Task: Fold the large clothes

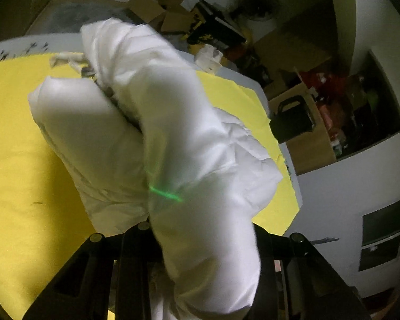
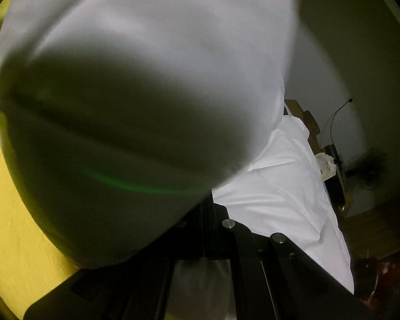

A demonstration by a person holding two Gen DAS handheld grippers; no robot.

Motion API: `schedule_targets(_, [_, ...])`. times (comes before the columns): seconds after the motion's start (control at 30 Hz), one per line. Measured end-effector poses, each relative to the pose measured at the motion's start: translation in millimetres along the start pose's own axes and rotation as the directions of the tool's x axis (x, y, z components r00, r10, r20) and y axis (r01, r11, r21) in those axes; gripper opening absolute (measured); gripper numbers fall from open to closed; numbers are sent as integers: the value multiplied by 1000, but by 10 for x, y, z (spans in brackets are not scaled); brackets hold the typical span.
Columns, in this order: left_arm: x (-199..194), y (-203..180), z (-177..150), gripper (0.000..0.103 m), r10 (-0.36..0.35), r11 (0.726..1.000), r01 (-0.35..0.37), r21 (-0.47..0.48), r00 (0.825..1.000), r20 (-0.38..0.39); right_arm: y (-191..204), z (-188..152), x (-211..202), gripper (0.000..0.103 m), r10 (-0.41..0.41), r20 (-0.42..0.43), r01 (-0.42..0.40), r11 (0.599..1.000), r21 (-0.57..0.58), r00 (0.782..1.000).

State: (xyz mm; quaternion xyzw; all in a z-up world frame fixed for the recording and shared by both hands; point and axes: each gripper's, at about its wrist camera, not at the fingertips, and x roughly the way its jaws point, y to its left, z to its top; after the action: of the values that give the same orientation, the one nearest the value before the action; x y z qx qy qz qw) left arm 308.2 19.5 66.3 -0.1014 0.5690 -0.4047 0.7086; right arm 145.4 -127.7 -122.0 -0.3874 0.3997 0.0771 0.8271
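Left wrist view: left gripper [image 1: 200, 266] pinches white garment [image 1: 173, 133]; right gripper [image 2: 213, 253] state indeterminate. Bulky padding may slip, collapsing fold.

Garment [image 1: 173, 138] lying across the table cover [image 1: 18, 138]

It is draping over the left gripper [image 1: 200, 280], with cardboard boxes [image 1: 157, 10] sitting behind the table.

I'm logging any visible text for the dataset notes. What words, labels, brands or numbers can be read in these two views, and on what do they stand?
No text can be read in either view.
White garment: plain, no label showing.
Yellow cover: plain.
Dark marks on the pale table edge: too blurred to tell whether they are writing.
Cardboard boxes and shelf clutter: too small and dim to read.
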Motion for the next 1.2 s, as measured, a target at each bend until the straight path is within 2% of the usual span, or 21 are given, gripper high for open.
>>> schedule_targets(0.2, [292,-656,108,30,63,994,-57,88,996,-61,8,-102,-57,4,5,45,-5,1000,14,999])
schedule_targets(0.37, [690,-1137,156,30,130,984,-114,139,985,-109,109,-149,-106,4,-43,64,44,999,-17,997])
schedule_targets(0.5, [1109,-1345,193,29,183,976,-159,148,969,-167,232,-154,-132,4,-101,59,105,992,-69,993])
schedule_targets(0.57, [1352,-1416,192,29,222,968,-192,162,955,-196,266,-152,-141,4,-116,55,120,989,-81,992])
schedule_targets(0.7, [1780,-1481,182,29,273,956,-235,175,930,-246,278,-199,-203,4,-117,57,121,990,-78,992])
schedule_targets(0.8, [2044,-1465,117,29,270,959,-227,170,913,-306,233,-377,-405,3,-81,76,86,995,-56,994])
schedule_targets(0.83, [2087,-1471,99,29,274,958,-228,175,909,-314,206,-457,-493,4,-64,89,68,996,-50,994])
schedule_targets(0.87, [2139,-1499,91,29,276,957,-227,181,907,-320,141,-583,-611,14,-24,107,27,999,-27,994])
schedule_targets(0.9, [2193,-1548,76,29,277,955,-221,199,904,-326,61,-707,-710,31,29,123,-29,1000,3,992])
schedule_targets(0.93, [2234,-1613,86,30,279,952,-217,215,905,-321,-27,-836,-807,43,97,143,-102,994,35,985])
schedule_targets(0.97, [2245,-1645,98,31,277,951,-213,223,908,-314,-205,-1040,-908,67,233,170,-251,963,97,958])
schedule_targets(1.0, [2232,-1643,68,31,272,951,-207,228,911,-309,-372,-1206,-954,75,355,198,-388,908,162,914])
schedule_targets(1.03, [2201,-1620,49,31,259,955,-196,223,917,-304,-567,-1394,-981,75,469,237,-519,821,238,851])
schedule_targets(1.07, [2253,-1652,43,31,251,957,-190,218,920,-300,-856,-1681,-995,75,571,308,-649,681,341,761])
schedule_targets(1.1, [2214,-1632,24,31,235,961,-177,213,928,-288,-1067,-1872,-1005,75,602,366,-704,586,401,709])
schedule_targets(1.13, [2273,-1647,39,31,231,961,-174,214,932,-280,-1293,-2075,-1027,75,606,432,-741,488,460,668])
schedule_targets(1.17, [2277,-1658,19,31,228,960,-172,221,938,-260,-1673,-2353,-1025,76,571,534,-772,342,537,624])
schedule_targets(1.2, [2257,-1661,-7,31,232,955,-174,239,942,-243,-1923,-2516,-999,80,534,592,-780,245,576,604])
